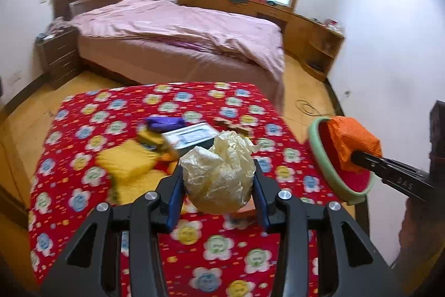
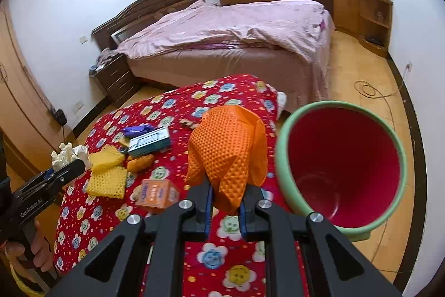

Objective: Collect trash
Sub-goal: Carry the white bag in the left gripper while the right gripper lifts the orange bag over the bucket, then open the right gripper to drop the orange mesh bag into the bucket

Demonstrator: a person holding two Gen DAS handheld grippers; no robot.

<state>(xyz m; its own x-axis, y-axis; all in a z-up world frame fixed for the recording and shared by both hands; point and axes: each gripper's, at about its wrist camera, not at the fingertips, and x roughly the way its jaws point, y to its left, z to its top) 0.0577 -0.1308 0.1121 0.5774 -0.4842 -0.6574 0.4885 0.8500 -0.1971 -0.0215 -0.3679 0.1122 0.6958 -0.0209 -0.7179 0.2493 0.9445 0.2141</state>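
With the left gripper [image 1: 218, 195] clamped on a crumpled paper ball [image 1: 219, 171] and the right gripper [image 2: 224, 216] pinching an orange glove [image 2: 228, 155] beside the bin [image 2: 281, 171], either could fall short onto the table [image 2: 172, 107]

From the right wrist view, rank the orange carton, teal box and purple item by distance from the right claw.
1. Orange carton, just left of the right claw holding the orange glove.
2. Teal box, mid-table, further left.
3. Purple item, just behind the teal box.
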